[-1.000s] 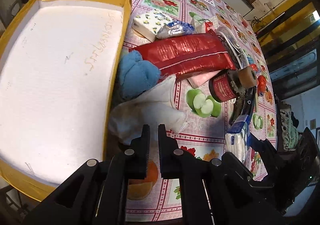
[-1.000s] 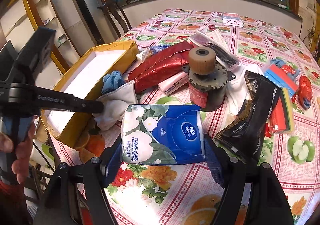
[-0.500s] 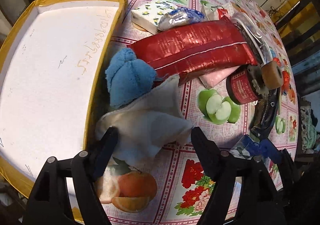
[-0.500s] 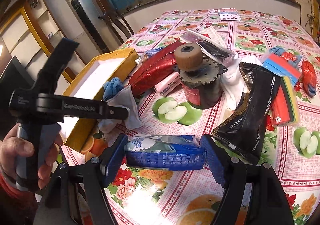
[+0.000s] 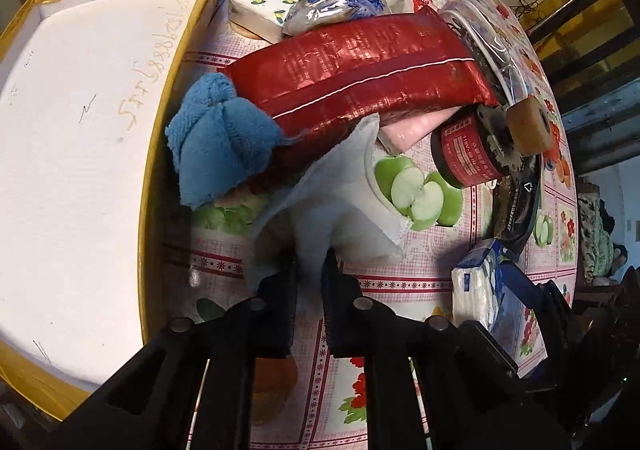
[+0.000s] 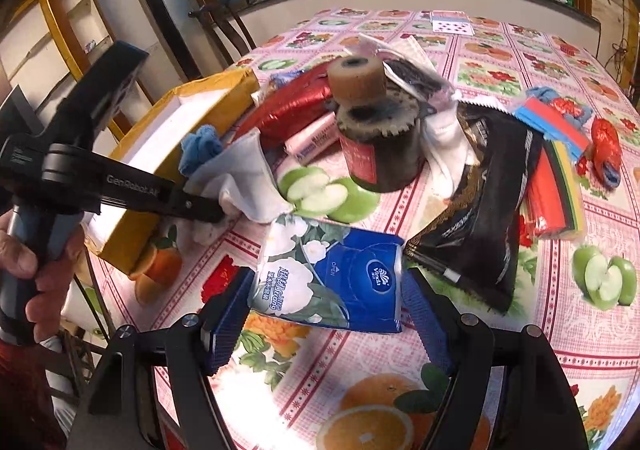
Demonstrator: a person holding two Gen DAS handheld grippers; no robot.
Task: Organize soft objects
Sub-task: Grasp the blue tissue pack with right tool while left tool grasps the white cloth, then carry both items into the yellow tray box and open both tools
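My left gripper has its jaws pinched on the near edge of the white cloth, which lies just ahead of them beside the foam-lined box; limp and light, it should drape, so a bunched fold is the best hold. My right gripper has its jaws clamped across the tissue pack, squashy and slick in its wrapper. Beyond them stretches the table in glossy fruit-print oilcloth, crowded, with windows behind.
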